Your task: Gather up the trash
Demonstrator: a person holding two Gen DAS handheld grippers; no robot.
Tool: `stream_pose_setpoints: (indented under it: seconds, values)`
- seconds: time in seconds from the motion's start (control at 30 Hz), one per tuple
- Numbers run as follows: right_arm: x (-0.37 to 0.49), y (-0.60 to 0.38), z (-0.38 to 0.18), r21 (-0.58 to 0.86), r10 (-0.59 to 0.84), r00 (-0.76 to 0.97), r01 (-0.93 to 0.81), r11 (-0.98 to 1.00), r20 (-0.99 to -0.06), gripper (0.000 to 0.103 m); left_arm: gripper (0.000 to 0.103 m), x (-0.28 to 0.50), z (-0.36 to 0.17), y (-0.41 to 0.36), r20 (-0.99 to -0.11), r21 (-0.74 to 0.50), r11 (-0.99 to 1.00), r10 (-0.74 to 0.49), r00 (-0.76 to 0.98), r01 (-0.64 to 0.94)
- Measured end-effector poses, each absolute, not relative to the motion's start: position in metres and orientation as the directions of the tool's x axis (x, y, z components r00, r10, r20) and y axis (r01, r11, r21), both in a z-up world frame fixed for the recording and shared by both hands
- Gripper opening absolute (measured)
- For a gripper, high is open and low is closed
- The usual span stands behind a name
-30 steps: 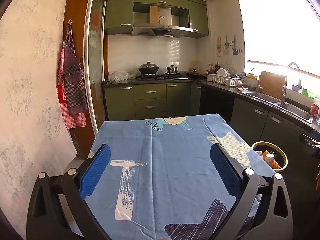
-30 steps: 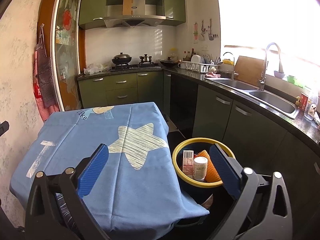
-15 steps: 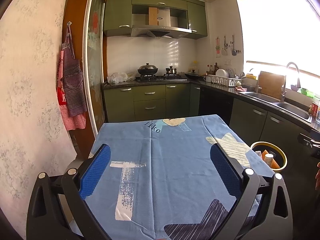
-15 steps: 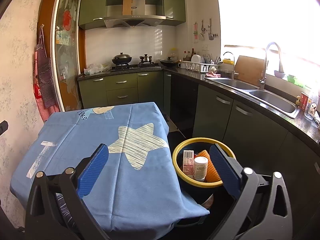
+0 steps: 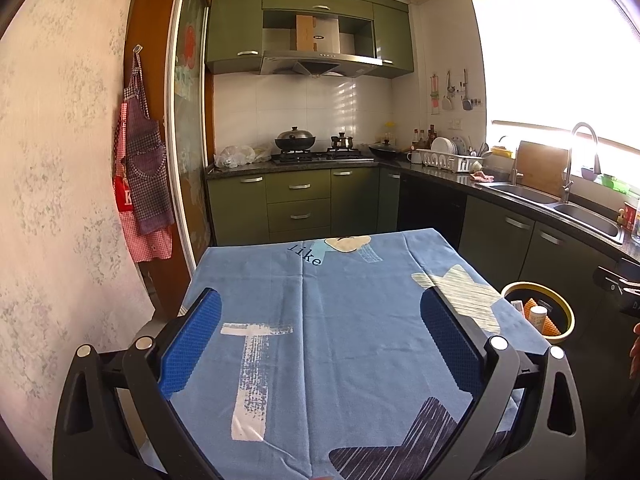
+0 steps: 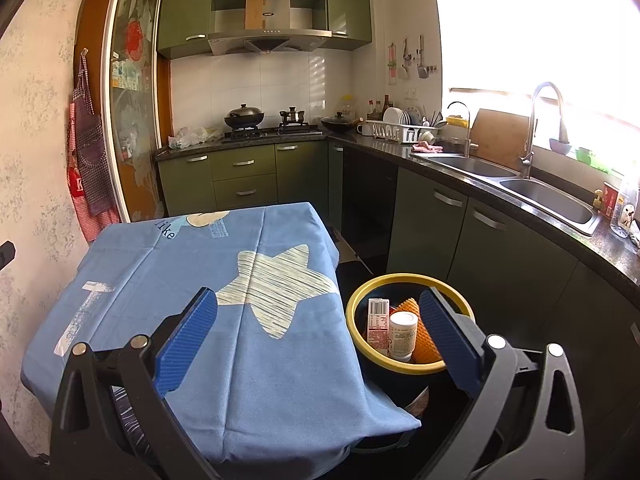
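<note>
A yellow-rimmed black bin stands on the floor right of the table; it also shows as a bin at the right of the left wrist view. Inside it are a small carton, a white bottle and an orange ridged piece. My right gripper is open and holds nothing, hovering over the table's right edge with its right finger in front of the bin. My left gripper is open and holds nothing, above the blue tablecloth.
The blue cloth with star prints covers the table. Green cabinets and a dark counter with a sink run along the right. A stove with a wok is at the back. Aprons hang on the left wall.
The left wrist view has tilted slightly, with the scene shifting a little. The right gripper and the bin's contents look the same.
</note>
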State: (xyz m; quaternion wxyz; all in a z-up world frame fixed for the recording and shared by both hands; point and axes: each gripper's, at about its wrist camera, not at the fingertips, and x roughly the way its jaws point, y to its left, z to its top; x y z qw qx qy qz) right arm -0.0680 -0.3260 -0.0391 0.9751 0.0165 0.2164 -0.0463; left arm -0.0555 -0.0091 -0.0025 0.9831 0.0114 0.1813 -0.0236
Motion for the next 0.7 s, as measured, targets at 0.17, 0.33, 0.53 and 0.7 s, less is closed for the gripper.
stream_pose_setpoints:
  seconds: [0.17, 0.33, 0.53, 0.7]
  values:
    - [-0.0678, -0.3261, -0.0393, 0.013, -0.082, 0.901, 0.096, 0.995, -0.425, 0.096, 0.098, -0.0548, -0.0016, -0.0083, -0.359, 0.013, 0.999, -0.045, 0.932, 0.053]
    - [-0.0681, -0.3251, -0.0402, 0.012, -0.082, 0.901, 0.096, 0.995, -0.427, 0.096, 0.098, -0.0538, -0.0017, -0.0082, -0.362, 0.014, 0.998, -0.046, 0.931, 0.055]
    - [-0.0679, -0.3248, -0.0425, 0.015, -0.08, 0.9, 0.096, 0.995, -0.429, 0.096, 0.098, -0.0521, -0.0021, -0.0084, -0.365, 0.017, 0.998, -0.049, 0.93, 0.059]
    - [-0.068, -0.3239, -0.0437, 0.012, -0.082, 0.898, 0.097, 0.995, -0.433, 0.096, 0.098, -0.051, -0.0035, -0.0082, -0.368, 0.018, 0.998, -0.051, 0.928, 0.062]
